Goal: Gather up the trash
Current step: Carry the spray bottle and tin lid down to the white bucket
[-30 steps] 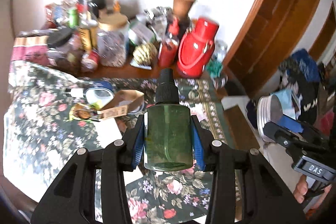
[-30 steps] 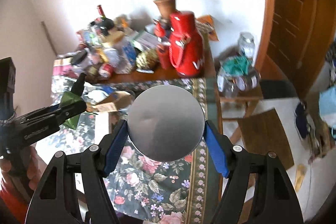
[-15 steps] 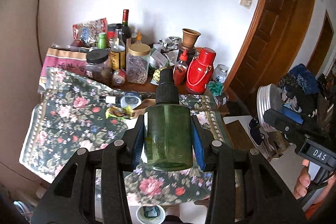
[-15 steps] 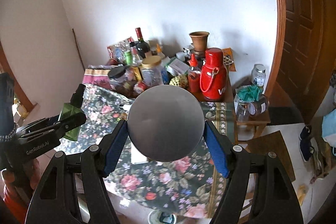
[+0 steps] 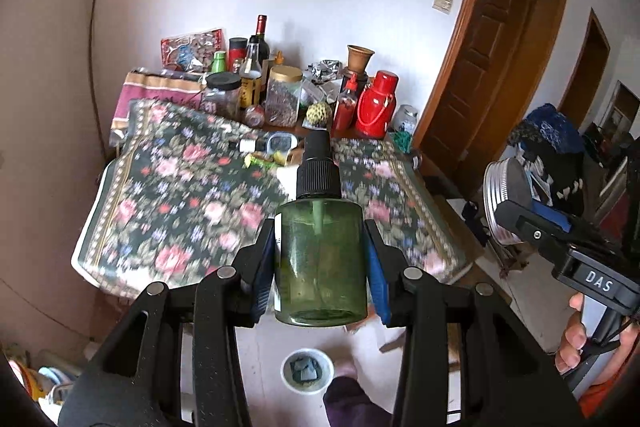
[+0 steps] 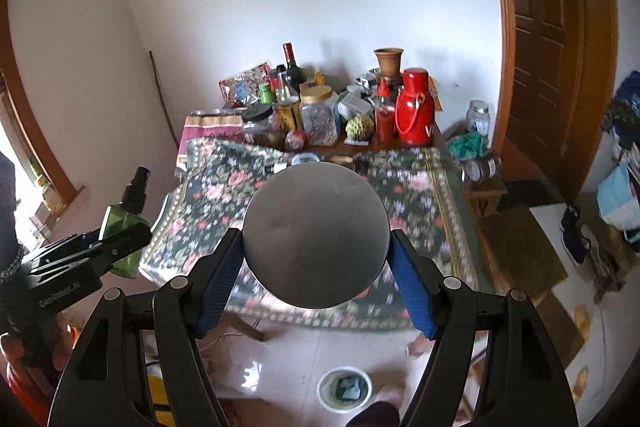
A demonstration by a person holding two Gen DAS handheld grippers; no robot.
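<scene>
My left claw (image 5: 320, 259) is clamped on a green spray bottle (image 5: 320, 259) with a black nozzle; my right claw (image 6: 316, 259) grips a round silver tin (image 6: 316, 235) by its rim. Both hang off the floral-clothed surface (image 5: 180, 195), above the floor. Below sits a small white bin (image 6: 344, 389), likely the drop point. Wrappers (image 5: 264, 159) beside a small container on the cloth look left to collect.

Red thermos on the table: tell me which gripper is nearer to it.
Right, probably. The right gripper, clamping a round tin, has the red thermos just right of straight ahead; the left gripper, clamping a green bottle, sits farther left.
</scene>
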